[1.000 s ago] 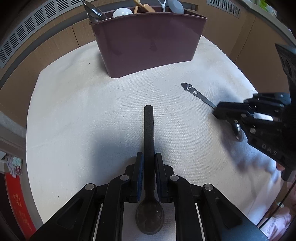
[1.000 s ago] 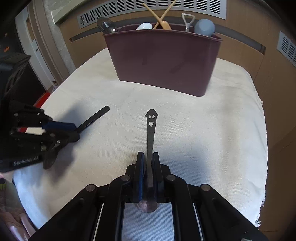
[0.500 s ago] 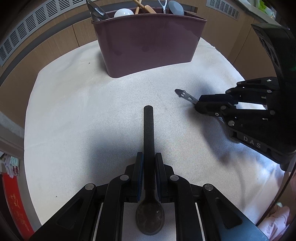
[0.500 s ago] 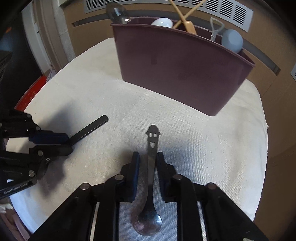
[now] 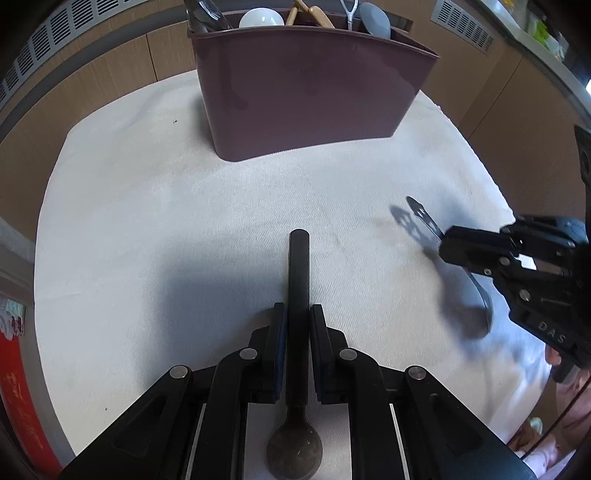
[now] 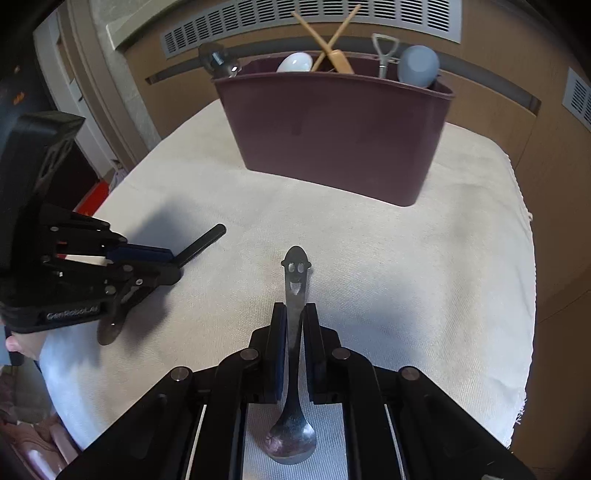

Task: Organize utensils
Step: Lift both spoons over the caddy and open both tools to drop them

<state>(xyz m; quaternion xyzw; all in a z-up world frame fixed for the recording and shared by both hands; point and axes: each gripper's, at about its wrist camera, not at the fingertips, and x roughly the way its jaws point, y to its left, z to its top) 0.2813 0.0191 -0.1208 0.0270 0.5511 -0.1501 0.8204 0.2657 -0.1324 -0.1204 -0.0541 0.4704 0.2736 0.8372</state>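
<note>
Now left claw [image 5: 297, 328] clamps a black-handled spoon [image 5: 298, 280], right claw [image 6: 294, 325] a smiley-handled steel spoon [image 6: 294, 295]

We are looking at a home room: a cloth-covered table [image 5: 147, 229], wood-panelled walls [image 6: 517, 110] with vent grilles [image 6: 314, 18], and a maroon utensil caddy [image 5: 306, 99].

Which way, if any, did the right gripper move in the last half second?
Yes. In the left wrist view the right gripper drew back from the maroon bin, toward the right edge.
</note>
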